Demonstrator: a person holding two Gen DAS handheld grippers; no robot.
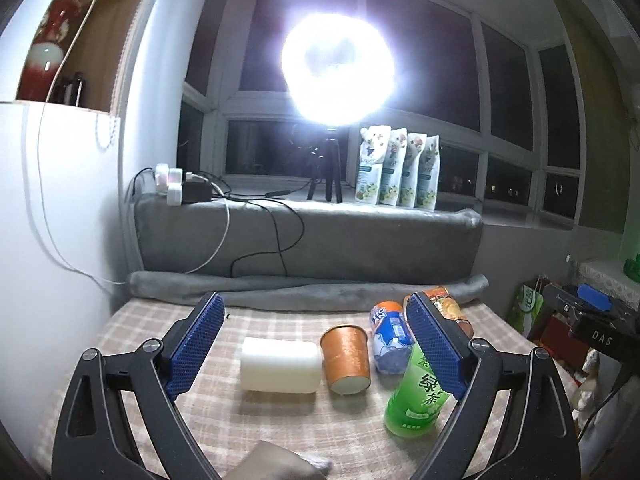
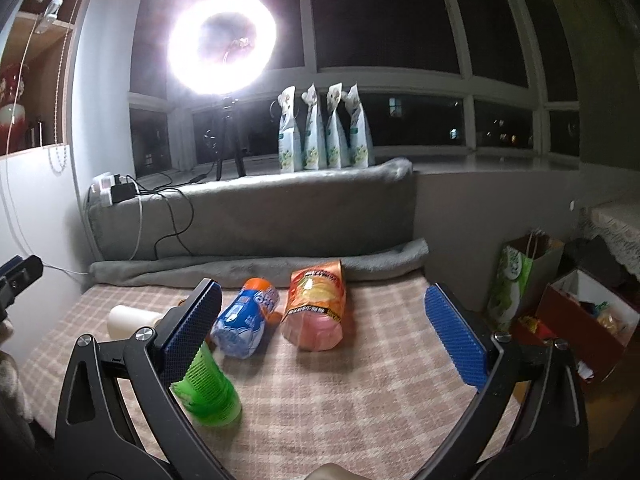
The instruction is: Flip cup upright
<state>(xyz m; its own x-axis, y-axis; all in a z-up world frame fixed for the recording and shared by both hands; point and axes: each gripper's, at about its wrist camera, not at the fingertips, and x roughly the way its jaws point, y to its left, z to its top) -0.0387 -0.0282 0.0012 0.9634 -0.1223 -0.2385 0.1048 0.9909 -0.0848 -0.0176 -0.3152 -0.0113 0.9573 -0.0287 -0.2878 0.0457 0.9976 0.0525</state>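
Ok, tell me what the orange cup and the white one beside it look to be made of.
The orange cup looks like paper or thin card with a faintly glossy, streaked copper-orange wall and a pale recessed base, though plastic is possible. The white cup looks like matte foam or frosted plastic: dull, slightly grainy, no sharp highlights. Both lie on their sides.

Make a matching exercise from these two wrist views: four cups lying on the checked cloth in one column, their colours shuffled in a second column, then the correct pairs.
Things:
1. cup nearest the left wall
2. cup second from the left
3. cup with Chinese tea lettering
4. cup printed with crisps

Colours:
A. bright green
B. plain white
C. orange above pink
D. copper brown

Pairs: 1-B, 2-D, 3-A, 4-C
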